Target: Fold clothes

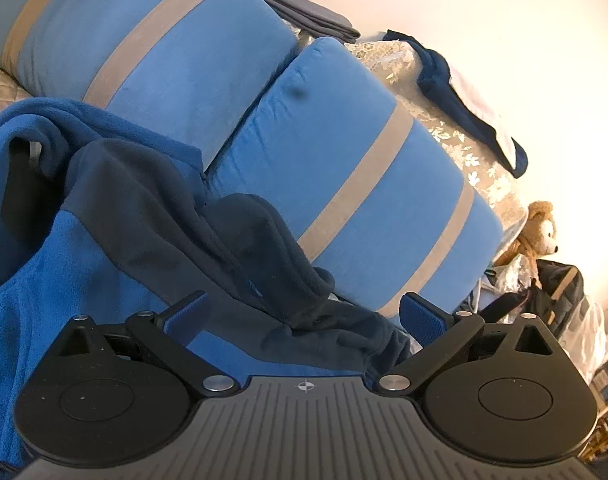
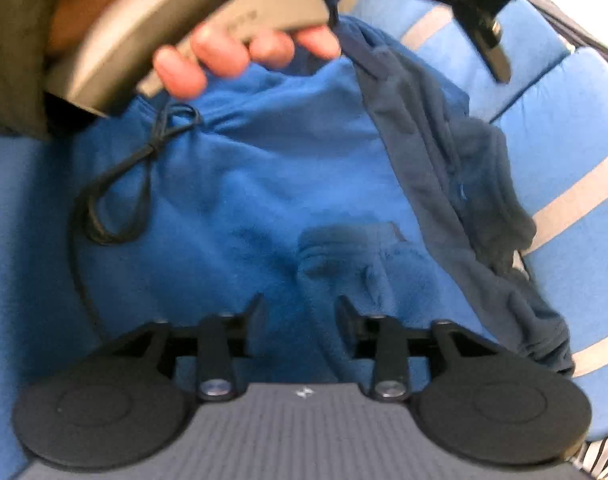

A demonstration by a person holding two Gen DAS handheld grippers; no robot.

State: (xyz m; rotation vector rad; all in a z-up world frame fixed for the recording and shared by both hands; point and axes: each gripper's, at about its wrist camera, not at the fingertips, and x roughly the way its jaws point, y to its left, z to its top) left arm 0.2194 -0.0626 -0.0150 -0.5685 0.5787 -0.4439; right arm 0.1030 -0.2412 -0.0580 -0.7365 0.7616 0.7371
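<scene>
A blue fleece garment (image 1: 64,280) with dark navy panels (image 1: 176,216) lies crumpled on a blue sofa. It fills the right wrist view (image 2: 244,200) too, its navy part (image 2: 444,168) running down the right. My left gripper (image 1: 304,312) is wide open just over the navy folds, nothing between its blue pads (image 1: 422,314). My right gripper (image 2: 300,320) is open, its fingers close over the blue fleece. The left gripper's handle (image 2: 232,12), held in a hand, shows at the top of the right wrist view.
Blue sofa cushions with grey stripes (image 1: 344,152) stand behind the garment. Folded grey cloth (image 1: 300,8) and a dark blue garment (image 1: 464,96) lie on the lace-covered sofa back. A teddy bear (image 1: 538,232) and bags (image 1: 544,296) sit at the right. A black cord (image 2: 116,192) lies on the fleece.
</scene>
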